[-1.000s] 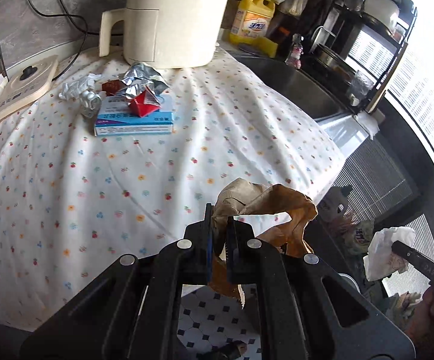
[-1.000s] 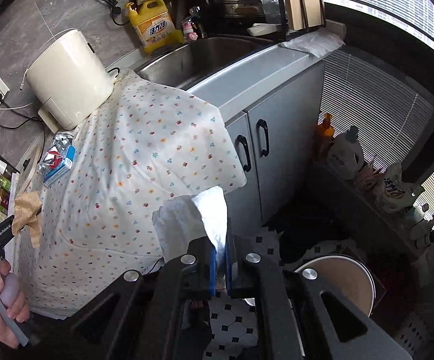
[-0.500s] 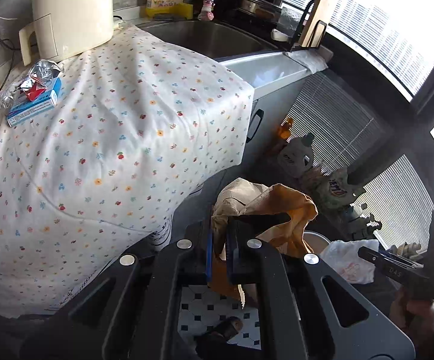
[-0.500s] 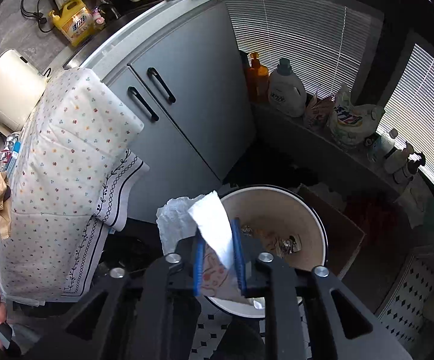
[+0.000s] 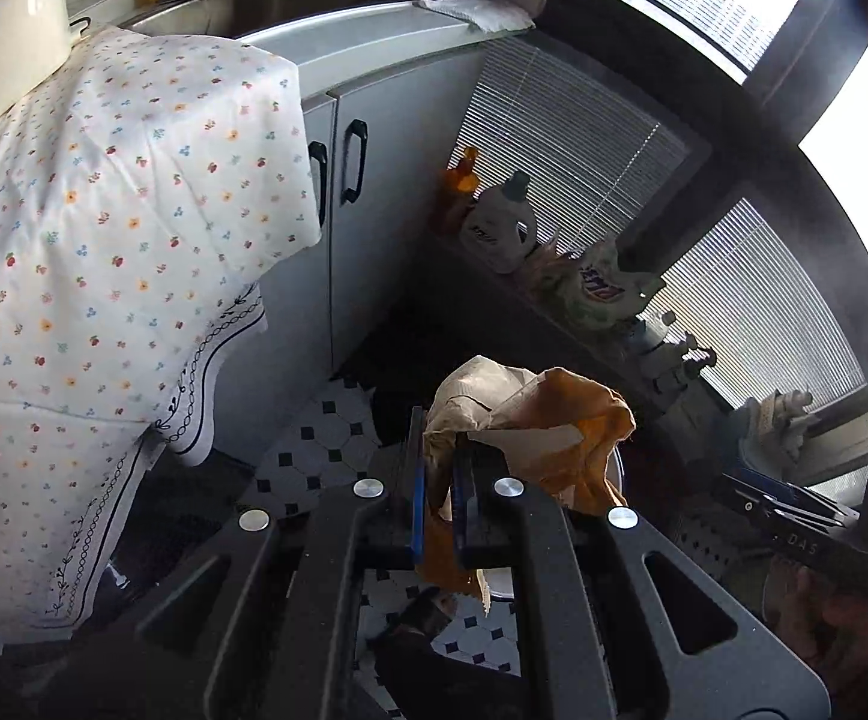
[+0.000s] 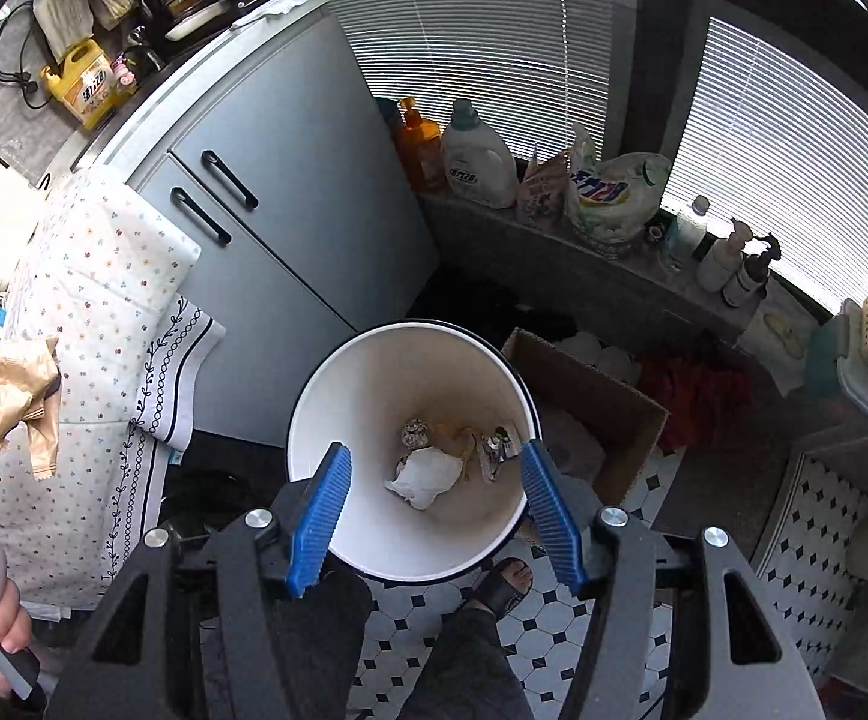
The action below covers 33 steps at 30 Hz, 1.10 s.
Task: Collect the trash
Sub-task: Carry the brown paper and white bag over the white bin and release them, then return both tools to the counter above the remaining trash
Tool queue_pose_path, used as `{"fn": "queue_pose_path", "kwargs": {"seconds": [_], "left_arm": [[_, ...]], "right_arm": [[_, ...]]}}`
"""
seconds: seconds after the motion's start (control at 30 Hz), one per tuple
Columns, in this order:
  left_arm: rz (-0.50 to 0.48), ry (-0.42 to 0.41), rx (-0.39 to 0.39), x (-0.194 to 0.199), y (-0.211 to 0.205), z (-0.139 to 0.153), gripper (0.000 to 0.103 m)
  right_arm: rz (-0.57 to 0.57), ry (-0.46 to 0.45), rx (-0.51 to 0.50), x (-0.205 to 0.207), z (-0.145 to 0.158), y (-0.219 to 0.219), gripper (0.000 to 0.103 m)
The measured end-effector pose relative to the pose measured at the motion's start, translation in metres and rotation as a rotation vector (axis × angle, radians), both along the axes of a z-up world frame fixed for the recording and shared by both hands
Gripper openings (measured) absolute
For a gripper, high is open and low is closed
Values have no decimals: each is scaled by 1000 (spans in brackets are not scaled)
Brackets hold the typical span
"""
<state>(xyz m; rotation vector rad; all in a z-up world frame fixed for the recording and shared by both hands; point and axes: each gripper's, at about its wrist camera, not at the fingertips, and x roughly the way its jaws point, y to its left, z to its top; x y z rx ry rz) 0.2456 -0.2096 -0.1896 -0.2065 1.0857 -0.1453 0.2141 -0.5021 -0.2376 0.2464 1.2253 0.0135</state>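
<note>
My left gripper (image 5: pixel 434 480) is shut on a crumpled brown paper bag (image 5: pixel 530 426), held in the air above the tiled floor; the bag also shows at the left of the right wrist view (image 6: pixel 20 390). My right gripper (image 6: pixel 434 498) is open and empty, directly above a round white trash bin (image 6: pixel 326 396) on the floor. A crumpled white tissue (image 6: pixel 425 477) lies at the bin's bottom beside foil and wrapper scraps (image 6: pixel 488 447). The right gripper shows at the far right of the left wrist view (image 5: pixel 794 516).
A table with a floral cloth (image 5: pixel 104 228) stands to the left, next to grey cabinets (image 6: pixel 290 192). A cardboard box (image 6: pixel 590 408) sits right of the bin. Detergent bottles (image 6: pixel 476 162) line a low ledge by the blinds. A person's sandalled foot (image 6: pixel 506 585) is beside the bin.
My right gripper moved over the bin, opened and dropped the white tissue into it. My left gripper swung away from the table toward the bin, still holding the brown bag.
</note>
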Motion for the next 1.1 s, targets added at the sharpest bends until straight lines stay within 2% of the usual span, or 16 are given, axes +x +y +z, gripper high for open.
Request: {"fn": "queue_pose_path", "kwargs": {"seconds": [0.27,0.33,0.4,0.5,0.53,0.57,0.77,0.93,1.07,1.1], "left_arm": [[-156,87,-40,5,-68,-39,7],[-192,112,-56,6,-82,-48,11],[-227,145,-75,6,-93,-56,28],[-250,151,-82,3,-102,-59,45],[-256,150,-87,2,-103,-59,48],[-259,148,-90,0,-102,-58,53],[-216,120,-73,-2,-75,-46,66],[-161,74,-49,-1,-36,-30,74],[-113,50,-21,-1,2,-12,76],[-102,29,-16,-2,14,-4,80]], "right_arm": [[-94,17,-42,-33,4,-45,62],[-112,18,-50,-40,7,-53,62],[-123,18,-60,-46,9,-59,62],[-128,16,-76,-51,10,-64,63],[-127,15,-83,-50,10,-63,63],[-125,15,-85,-50,10,-62,63],[-81,-5,-61,-36,12,-43,64],[-33,-56,-39,-21,19,-11,78],[-15,-61,-28,-1,25,22,81],[-15,-72,-8,3,29,30,86]]}}
